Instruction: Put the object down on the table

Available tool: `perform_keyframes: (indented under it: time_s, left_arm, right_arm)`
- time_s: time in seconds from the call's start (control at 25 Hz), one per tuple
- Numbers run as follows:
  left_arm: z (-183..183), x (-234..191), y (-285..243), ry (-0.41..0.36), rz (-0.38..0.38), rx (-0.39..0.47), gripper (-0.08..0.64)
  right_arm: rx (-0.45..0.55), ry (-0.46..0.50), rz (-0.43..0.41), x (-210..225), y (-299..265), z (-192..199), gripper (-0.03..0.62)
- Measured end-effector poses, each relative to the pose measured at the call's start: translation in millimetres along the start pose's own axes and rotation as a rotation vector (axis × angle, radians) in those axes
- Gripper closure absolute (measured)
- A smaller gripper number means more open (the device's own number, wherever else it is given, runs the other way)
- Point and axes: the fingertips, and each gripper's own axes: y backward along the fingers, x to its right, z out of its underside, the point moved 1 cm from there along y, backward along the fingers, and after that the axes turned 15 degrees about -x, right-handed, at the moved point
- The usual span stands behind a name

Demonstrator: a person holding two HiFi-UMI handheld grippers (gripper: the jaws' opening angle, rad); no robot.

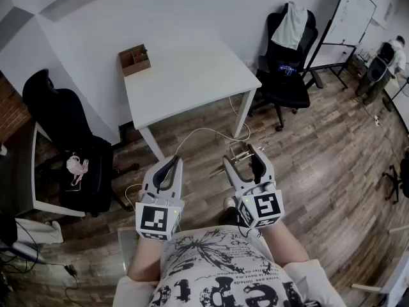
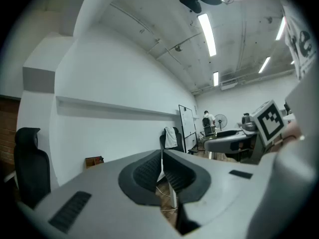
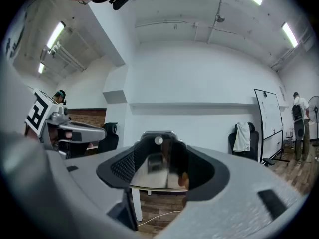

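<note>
My right gripper [image 1: 241, 159] is shut on a shiny metal object [image 1: 235, 153], held in the air over the wooden floor in front of the white table [image 1: 192, 75]. In the right gripper view the reflective object [image 3: 158, 159] fills the gap between the two dark pads, with the table's leg [image 3: 133, 204] behind it. My left gripper [image 1: 169, 169] hangs beside it on the left, shut, with nothing in it. In its own view the pads [image 2: 149, 171] meet along a thin slit.
A small cardboard box [image 1: 135, 59] sits on the table's far left corner. Black office chairs stand left [image 1: 64, 126] and right [image 1: 287, 56] of the table. A whiteboard [image 1: 348, 24] is at the back right. A white cable [image 1: 204, 132] lies on the floor under the table.
</note>
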Motion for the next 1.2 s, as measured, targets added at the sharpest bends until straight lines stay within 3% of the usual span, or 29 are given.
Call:
perform_keyframes:
  time_s: [0.68, 0.8, 1.2]
  left_arm:
    - [10, -6, -4, 0.015, 0.0, -0.026, 0.548]
    - [9, -9, -9, 0.058, 0.002, -0.068, 0.548]
    - [8, -41, -64, 0.099, -0.136, -0.075, 0.548]
  right_arm:
    - [-0.007, -0.076, -0.007, 4, -18, 13, 0.314]
    - [-0.028, -0.074, -0.017, 9, -30, 14, 0.313]
    - [-0.055, -0.092, -0.117, 44, -100, 14, 0.313]
